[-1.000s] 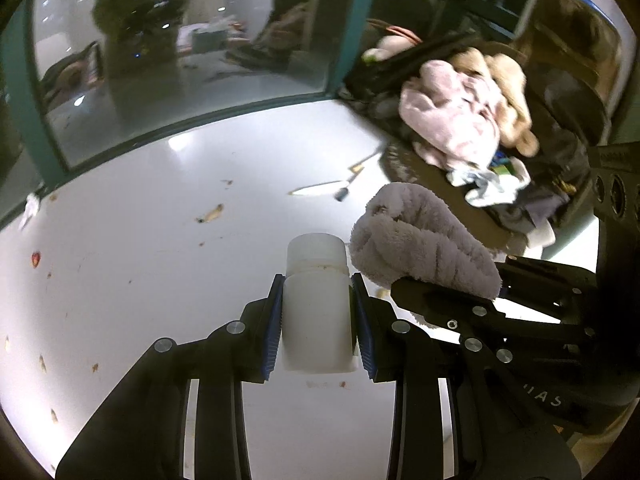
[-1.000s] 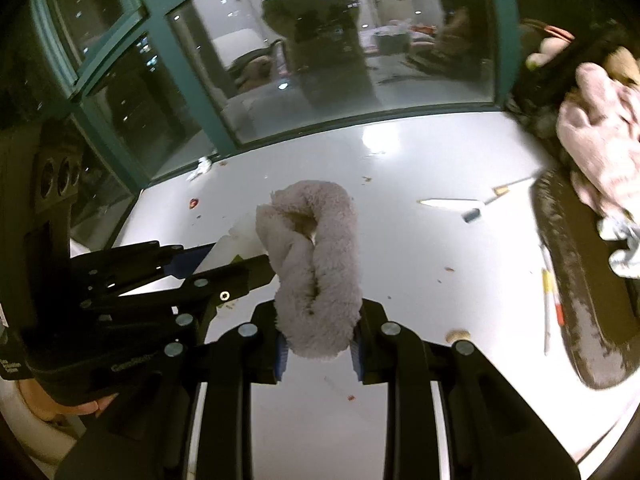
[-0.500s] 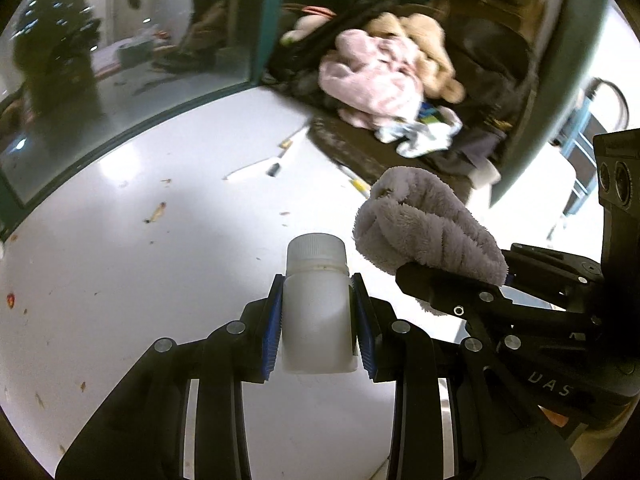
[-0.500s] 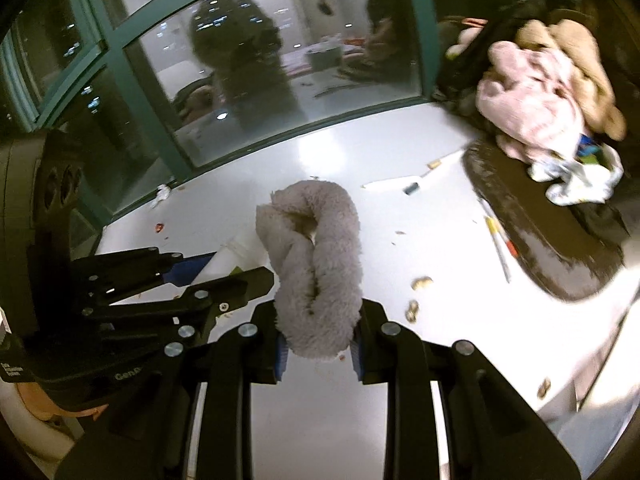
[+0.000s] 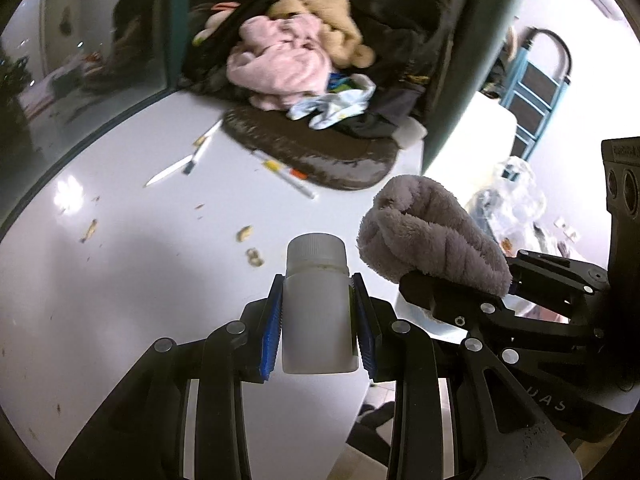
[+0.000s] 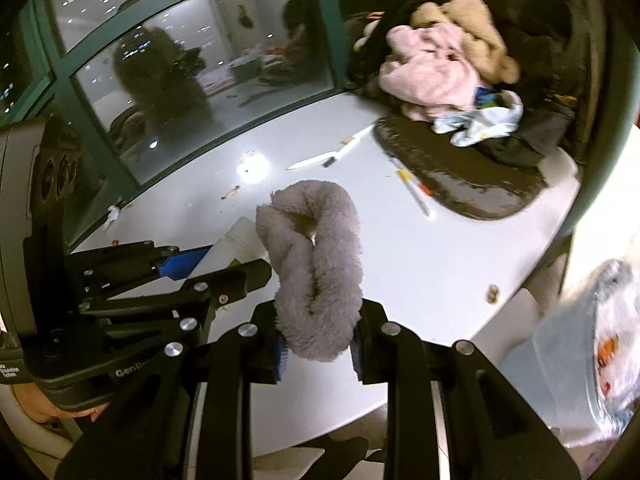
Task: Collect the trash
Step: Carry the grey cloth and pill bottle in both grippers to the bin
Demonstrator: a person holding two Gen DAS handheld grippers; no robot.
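Bottle, white plastic with a screw cap, stands upright between the fingers of the left gripper; the blue pads press on its two sides, and its long axis runs up along the fingers, with the cap above the fingertips. It hangs over the near edge of the white table, not on it.

Just to the right of it, a grey fluffy cloth, folded in a loop, is pinched at its lower end by the fingers of the right gripper, which are narrow around it. The two grippers are side by side and almost touching.

The relation that matters, as I judge it, is the direction to the clear plastic bag. It lies beyond the right edge of the table and lower than the table top, so it is on the right of both grippers. The right gripper is the nearer one, and the left gripper must pass behind or over it to reach the same opening. The mouth of the bag is blurred, so I cannot tell which way it faces.

Further out, some small crumbs, pens and a dark mat with a pile of clothes remain on the table.
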